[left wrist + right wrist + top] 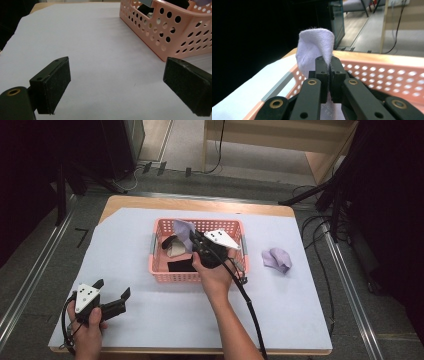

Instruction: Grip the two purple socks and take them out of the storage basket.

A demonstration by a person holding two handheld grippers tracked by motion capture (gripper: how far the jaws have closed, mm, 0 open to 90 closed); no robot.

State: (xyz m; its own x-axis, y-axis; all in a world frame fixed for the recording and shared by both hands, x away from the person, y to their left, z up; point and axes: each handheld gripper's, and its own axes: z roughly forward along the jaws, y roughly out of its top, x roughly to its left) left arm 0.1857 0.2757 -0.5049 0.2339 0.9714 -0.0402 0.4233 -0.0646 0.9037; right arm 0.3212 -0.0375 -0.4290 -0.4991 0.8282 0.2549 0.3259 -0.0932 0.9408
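Note:
A pink perforated basket (160, 275) stands in the middle of the table, with dark and beige cloth pieces (175, 249) inside. Over the basket my right gripper (192, 239) is shut on a lavender cloth (183, 231), which rises folded above the pinched jaws. The right gripper view has that same lavender cloth (314, 50) clamped between the two black fingers (322, 72), with the basket rim (387, 72) behind. My left gripper (114, 293) rests at the table's front left, open, nothing between its pads (56, 85). The basket corner (172, 37) lies ahead of it.
A second lavender cloth (277, 259) lies crumpled on the white sheet (150, 320) right of the basket. The right gripper's cable (250, 305) trails across the table toward the front edge. Dark stands and cables (320, 220) surround the table.

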